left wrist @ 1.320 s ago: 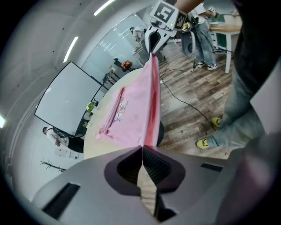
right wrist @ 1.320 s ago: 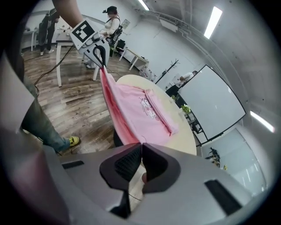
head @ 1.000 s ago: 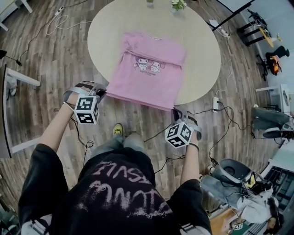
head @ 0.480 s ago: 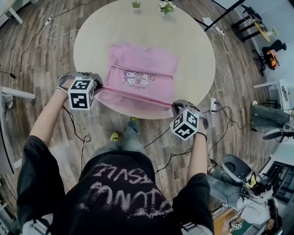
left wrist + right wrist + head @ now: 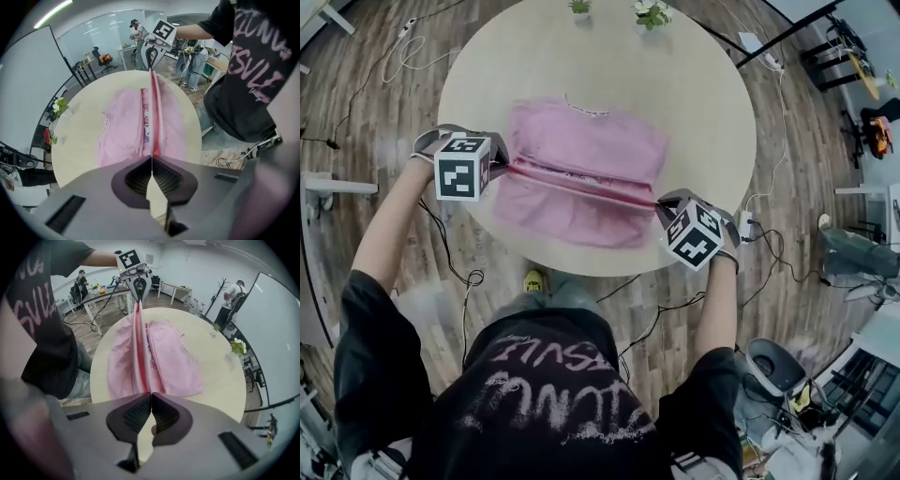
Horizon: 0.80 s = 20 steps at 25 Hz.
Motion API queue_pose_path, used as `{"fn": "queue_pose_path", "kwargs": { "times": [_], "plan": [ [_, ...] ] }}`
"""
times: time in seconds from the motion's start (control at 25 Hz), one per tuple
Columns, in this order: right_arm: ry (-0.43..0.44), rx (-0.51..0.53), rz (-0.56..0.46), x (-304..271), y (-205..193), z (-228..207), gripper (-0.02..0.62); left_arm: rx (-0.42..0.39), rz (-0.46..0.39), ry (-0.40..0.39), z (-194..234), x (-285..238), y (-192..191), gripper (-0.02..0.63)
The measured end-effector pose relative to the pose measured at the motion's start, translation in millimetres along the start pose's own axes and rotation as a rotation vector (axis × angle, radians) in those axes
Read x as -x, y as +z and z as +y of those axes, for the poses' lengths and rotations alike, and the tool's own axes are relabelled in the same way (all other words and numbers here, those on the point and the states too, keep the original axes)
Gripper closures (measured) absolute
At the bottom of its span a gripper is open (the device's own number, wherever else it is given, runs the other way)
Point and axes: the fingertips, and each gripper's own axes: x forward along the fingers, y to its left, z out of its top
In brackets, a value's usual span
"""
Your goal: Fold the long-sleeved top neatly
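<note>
A pink long-sleeved top (image 5: 581,155) lies on the round beige table (image 5: 703,103). Its near hem is lifted and stretched taut as a straight edge between my two grippers, and it hangs over the middle of the garment. My left gripper (image 5: 504,165) is shut on the left end of that edge, and my right gripper (image 5: 662,201) is shut on the right end. In the left gripper view the pink edge (image 5: 153,108) runs from the shut jaws to the other gripper (image 5: 151,55). The right gripper view shows the same edge (image 5: 137,352) from the other side.
Two small potted plants (image 5: 579,7) (image 5: 652,11) stand at the table's far edge. Cables and a power strip (image 5: 748,225) lie on the wooden floor around the table. Desks, chairs and people stand further off in the room.
Both grippers have carried the hem from the table's near edge away from the person. The raised edge now covers the printed picture on the top.
</note>
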Motion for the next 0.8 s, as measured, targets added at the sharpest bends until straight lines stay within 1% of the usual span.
{"fn": "queue_pose_path", "kwargs": {
  "times": [0.24,0.48,0.8],
  "plan": [
    [0.078,0.033,0.008,-10.9,-0.7,-53.2,0.584,0.017,0.039,-0.032,48.0,-9.1,6.1,0.588],
    [0.121,0.057,0.025,-35.8,6.2,-108.8,0.584,0.049,0.080,-0.069,99.0,-22.9,5.2,0.588],
    [0.153,0.052,0.013,-78.0,13.2,-149.0,0.584,0.154,0.050,-0.102,133.5,-59.8,-12.4,0.588]
  ]
}}
